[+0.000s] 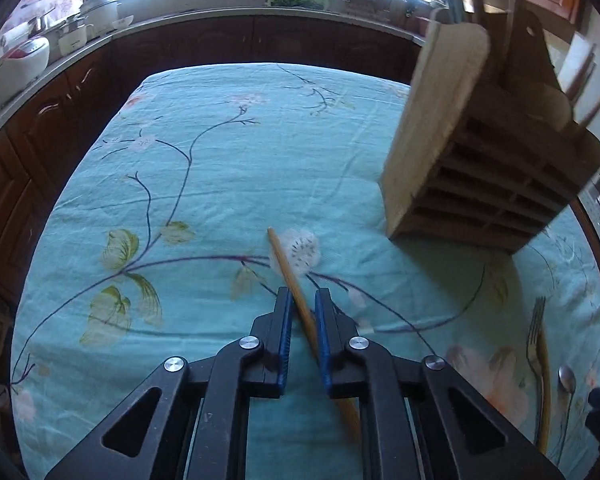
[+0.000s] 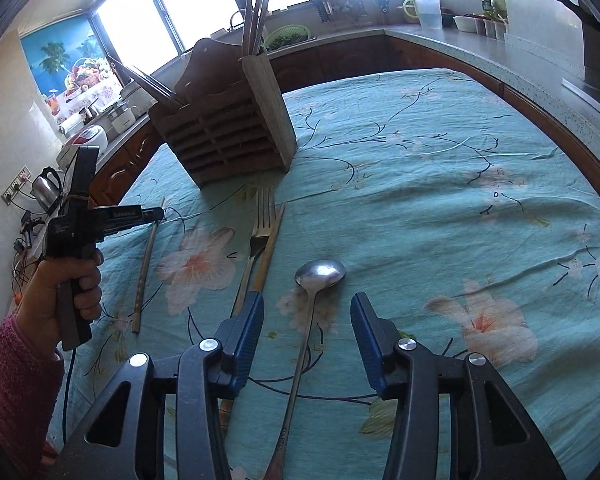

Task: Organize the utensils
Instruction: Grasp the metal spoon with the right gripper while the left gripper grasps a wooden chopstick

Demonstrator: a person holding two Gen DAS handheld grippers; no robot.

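Note:
My left gripper [image 1: 302, 294] has its blue pads close around a wooden chopstick [image 1: 288, 264] that lies on the teal floral tablecloth [image 1: 228, 168]; the stick runs between the jaws, slanting left. A wooden utensil holder [image 1: 488, 152] stands to the upper right, with chopsticks and forks in it. In the right wrist view, my right gripper [image 2: 307, 308] is open above a metal spoon [image 2: 320, 273] lying bowl-up between the jaws. A fork [image 2: 260, 224] and a second wooden chopstick [image 2: 270, 244] lie to its left. The left gripper [image 2: 156, 213] shows over its chopstick [image 2: 144, 272].
The holder [image 2: 228, 136] stands at the table's far left in the right wrist view. Brown cabinets and a counter [image 1: 220, 36] with appliances and a green colander ring the table. A kettle [image 2: 46, 188] sits at the left. A fork [image 1: 536, 340] and spoon [image 1: 567, 380] show at the lower right.

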